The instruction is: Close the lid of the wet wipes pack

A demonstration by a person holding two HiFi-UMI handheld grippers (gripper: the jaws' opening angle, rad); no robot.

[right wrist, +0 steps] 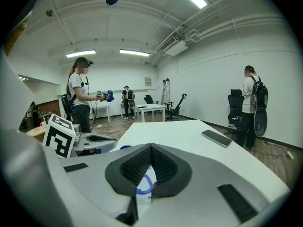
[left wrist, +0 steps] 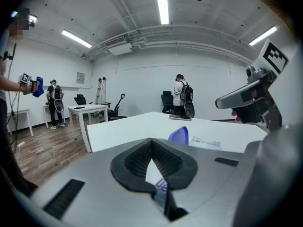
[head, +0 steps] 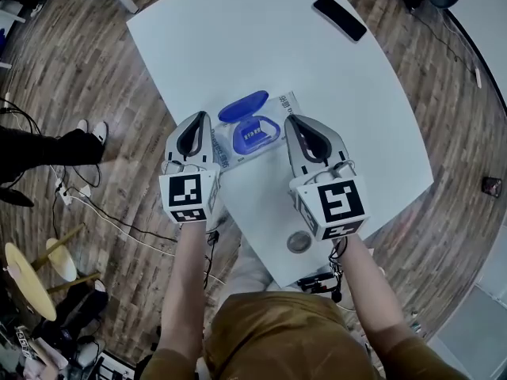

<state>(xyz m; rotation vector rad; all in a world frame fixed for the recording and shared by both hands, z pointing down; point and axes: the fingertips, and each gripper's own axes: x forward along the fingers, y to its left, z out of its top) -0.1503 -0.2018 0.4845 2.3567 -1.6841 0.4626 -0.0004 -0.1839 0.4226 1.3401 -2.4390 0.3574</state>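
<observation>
I read both sets of fingers closed tip to tip, holding nothing: left gripper [head: 201,117], right gripper [head: 292,120]. The white rectangular wet wipes pack [head: 255,138] lies on the white desk [head: 238,38] between the two pairs of fingers, close beside each. Its blue oval plastic lid [head: 243,106] is open, just ahead of the left fingertips.

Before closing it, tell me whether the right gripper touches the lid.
Apart. The head view shows bare pack between the right gripper and the lid.

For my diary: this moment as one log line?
lid: open | left gripper: shut | right gripper: shut | pack: between them
</observation>
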